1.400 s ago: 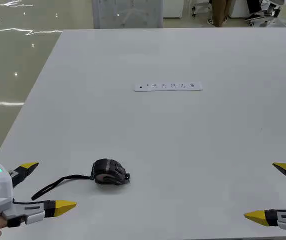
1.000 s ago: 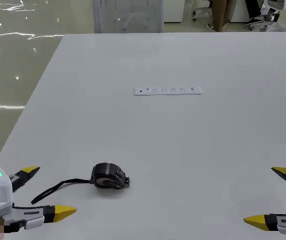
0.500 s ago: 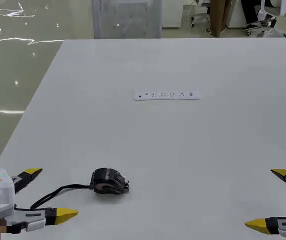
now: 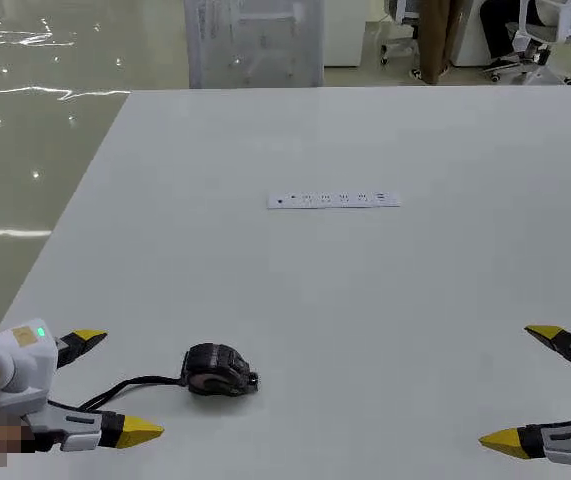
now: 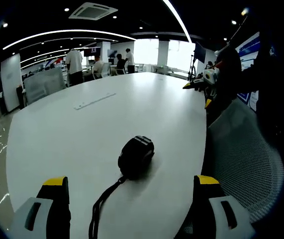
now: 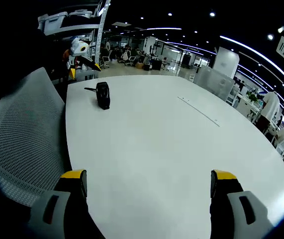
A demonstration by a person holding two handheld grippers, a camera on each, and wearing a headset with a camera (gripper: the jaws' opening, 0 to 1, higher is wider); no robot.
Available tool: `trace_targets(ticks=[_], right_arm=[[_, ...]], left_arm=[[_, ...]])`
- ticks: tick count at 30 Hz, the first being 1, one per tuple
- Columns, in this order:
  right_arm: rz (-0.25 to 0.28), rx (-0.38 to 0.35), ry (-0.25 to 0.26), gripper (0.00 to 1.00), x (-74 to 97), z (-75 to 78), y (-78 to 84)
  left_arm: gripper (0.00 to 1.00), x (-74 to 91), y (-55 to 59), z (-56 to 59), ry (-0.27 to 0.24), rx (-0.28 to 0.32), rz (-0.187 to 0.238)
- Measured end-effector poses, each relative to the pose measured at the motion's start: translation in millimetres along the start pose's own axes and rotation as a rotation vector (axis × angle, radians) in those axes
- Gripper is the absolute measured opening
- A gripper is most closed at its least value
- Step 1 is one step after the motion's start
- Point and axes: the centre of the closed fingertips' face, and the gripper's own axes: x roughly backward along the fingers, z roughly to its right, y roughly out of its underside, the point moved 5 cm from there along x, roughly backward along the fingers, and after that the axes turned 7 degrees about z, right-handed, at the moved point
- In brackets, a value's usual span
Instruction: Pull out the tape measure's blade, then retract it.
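A small black tape measure (image 4: 217,370) lies on the white table (image 4: 345,290) near its front left, its black wrist strap (image 4: 125,388) trailing left. My left gripper (image 4: 113,385) stands open at the front left, its yellow-tipped jaws either side of the strap's end, a short way left of the case. From the left gripper view the tape measure (image 5: 137,155) sits just ahead between the jaws of my left gripper (image 5: 131,186). My right gripper (image 4: 527,388) is open at the front right, far from it; its view shows the tape measure (image 6: 103,94) across the table, ahead of my right gripper (image 6: 148,180).
A white power strip (image 4: 334,200) lies flat in the middle of the table. A mesh office chair (image 6: 25,144) stands at the table's near edge. Glossy floor (image 4: 35,120) lies off the left edge; chairs and people are at the far side.
My left gripper has moved right and forward, closer to the tape measure's strap. The head camera has tilted, shifting the whole picture down. The tape measure has not moved.
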Motion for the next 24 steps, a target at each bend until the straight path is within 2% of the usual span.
trace_targets(ticks=[4, 6, 11, 16, 19, 21, 24], right_arm=[[0.002, 0.013, -0.030, 1.00, -9.4, -1.3, -4.2], [0.002, 0.015, -0.040, 1.00, -12.9, 0.0, -6.0], [0.009, 0.027, -0.067, 1.00, -21.6, 0.7, -10.6], [0.011, 0.022, -0.072, 1.00, -27.4, 1.5, -11.2], [0.013, 0.021, -0.075, 1.00, -28.3, -0.3, -12.3], [0.016, 0.021, -0.080, 1.00, -30.2, -1.2, -13.8], [0.015, 0.034, -0.096, 1.00, -37.4, -3.9, -19.5]], left_arm=[[1.00, -10.6, -2.5, -0.4, 0.051, -0.037, -0.065], [1.00, -16.2, -3.3, -1.9, 0.065, -0.077, -0.102], [1.00, -29.1, -14.3, -3.4, 0.095, -0.132, -0.123], [1.00, -37.2, -26.0, -3.6, 0.104, -0.131, -0.105], [1.00, -38.9, -24.4, -4.1, 0.114, -0.151, -0.110], [1.00, -40.6, -20.9, -5.3, 0.118, -0.162, -0.128], [0.99, -44.5, -18.5, -1.2, 0.155, -0.211, -0.156]])
